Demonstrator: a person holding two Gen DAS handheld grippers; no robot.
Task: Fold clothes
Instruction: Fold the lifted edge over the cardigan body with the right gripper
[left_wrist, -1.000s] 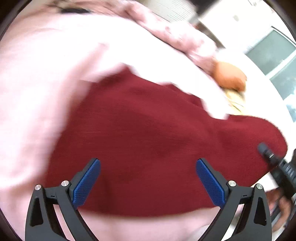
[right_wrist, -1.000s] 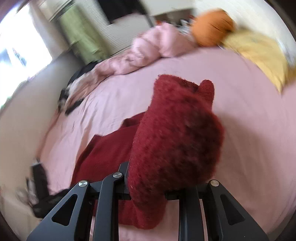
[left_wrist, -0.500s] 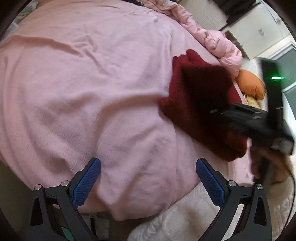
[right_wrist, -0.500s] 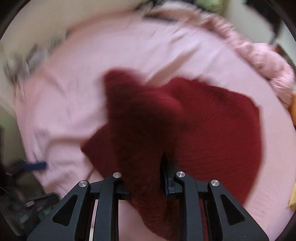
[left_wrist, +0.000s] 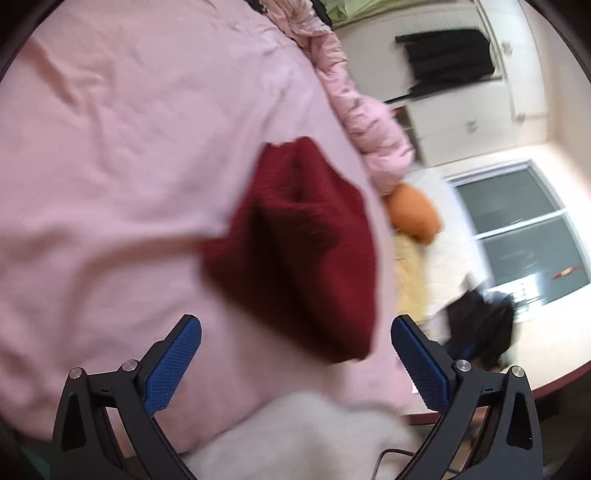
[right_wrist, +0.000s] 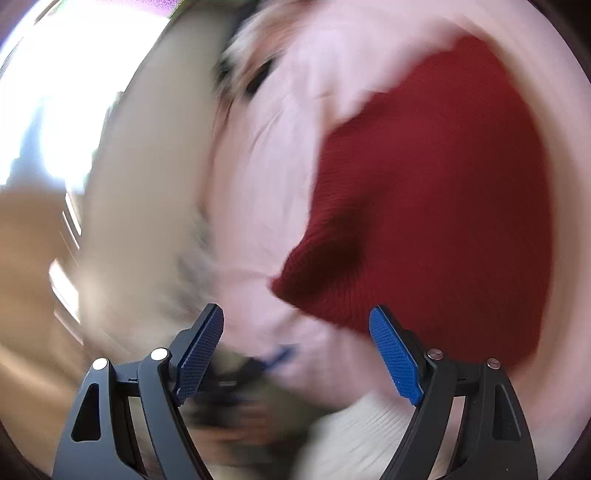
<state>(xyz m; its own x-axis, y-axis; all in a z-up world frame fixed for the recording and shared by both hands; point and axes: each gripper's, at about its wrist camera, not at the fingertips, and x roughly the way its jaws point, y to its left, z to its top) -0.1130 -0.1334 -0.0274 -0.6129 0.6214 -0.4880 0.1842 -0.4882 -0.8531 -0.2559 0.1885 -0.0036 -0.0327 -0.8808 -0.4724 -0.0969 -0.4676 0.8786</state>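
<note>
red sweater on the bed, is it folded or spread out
Folded. The red sweater lies on the pink bedsheet as a compact bundle, one layer doubled over another, with neither tool touching it.

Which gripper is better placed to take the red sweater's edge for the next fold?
Probably the right gripper: open, with the red sweater close ahead. The left gripper, also open, sits farther back.

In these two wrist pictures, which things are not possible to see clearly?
- Dark red knitted garment on the pink bedsheet: left wrist view, motion blur hides how neatly it is folded.
- Right wrist view: heavy blur smears everything left of the garment.
- Black object by the window: blurred, unidentifiable.
</note>
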